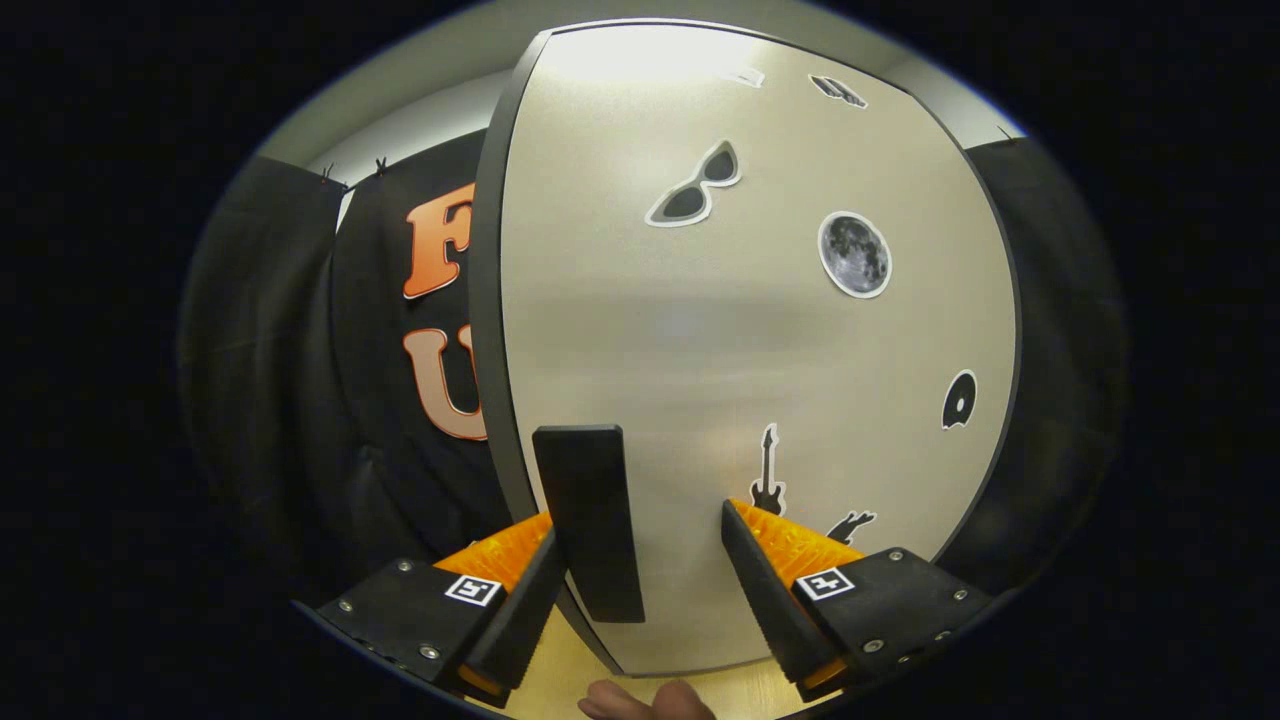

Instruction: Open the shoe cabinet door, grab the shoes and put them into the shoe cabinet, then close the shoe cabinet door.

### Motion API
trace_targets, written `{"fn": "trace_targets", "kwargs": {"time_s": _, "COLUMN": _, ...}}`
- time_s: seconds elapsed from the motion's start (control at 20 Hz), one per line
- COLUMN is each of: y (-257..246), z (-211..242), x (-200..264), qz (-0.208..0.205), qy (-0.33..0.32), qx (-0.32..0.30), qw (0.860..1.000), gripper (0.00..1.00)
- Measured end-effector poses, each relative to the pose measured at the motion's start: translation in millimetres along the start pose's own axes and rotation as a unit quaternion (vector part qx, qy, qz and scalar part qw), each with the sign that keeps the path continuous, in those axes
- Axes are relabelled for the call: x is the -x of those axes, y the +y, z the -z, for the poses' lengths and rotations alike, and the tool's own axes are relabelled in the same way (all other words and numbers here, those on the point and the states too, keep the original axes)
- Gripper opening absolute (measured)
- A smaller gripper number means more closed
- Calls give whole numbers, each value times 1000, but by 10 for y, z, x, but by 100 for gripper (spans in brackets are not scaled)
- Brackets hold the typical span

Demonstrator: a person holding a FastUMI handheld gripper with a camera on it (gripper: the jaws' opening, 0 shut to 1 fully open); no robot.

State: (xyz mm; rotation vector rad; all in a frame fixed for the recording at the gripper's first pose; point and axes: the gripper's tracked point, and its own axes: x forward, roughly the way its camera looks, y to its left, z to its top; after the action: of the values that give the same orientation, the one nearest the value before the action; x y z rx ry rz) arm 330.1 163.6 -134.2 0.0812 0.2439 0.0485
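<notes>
The shoe cabinet door (740, 340), smooth matte beige with a dark edge and flat stickers, stands just ahead. Its dark slab handle (590, 520) runs upright, 12 to 6 o'clock, between the tool (640, 545) fingers, which are spread apart, the left touching or almost touching it.

No readable words, brands or numbers appear on the shoe cabinet door (700, 330). It carries picture stickers only: sunglasses (695, 185), a moon (855, 254) and a record (959, 399) beyond the fingers, a guitar (767, 473) just ahead of them. Each finger mount bears a square coded marker (473, 589).
</notes>
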Motion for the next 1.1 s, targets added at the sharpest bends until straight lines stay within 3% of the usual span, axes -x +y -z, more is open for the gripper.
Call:
{"fn": "trace_targets", "kwargs": {"time_s": 0.45, "y": -31, "z": -35, "x": -71, "qz": 6, "qy": -14, "qx": 3, "qw": 1000, "gripper": 93}}
{"fn": "trace_targets", "kwargs": {"time_s": 0.6, "y": 7, "z": 22, "x": -17, "qz": -5, "qy": 18, "qx": -7, "qw": 1000, "gripper": 91}}
{"fn": "trace_targets", "kwargs": {"time_s": 0.7, "y": 74, "z": -44, "x": 134, "qz": -13, "qy": 10, "qx": -24, "qw": 1000, "gripper": 91}}
{"fn": "trace_targets", "kwargs": {"time_s": 1.1, "y": 126, "z": -173, "x": 925, "qz": -4, "qy": -8, "qx": 6, "qw": 1000, "gripper": 92}}
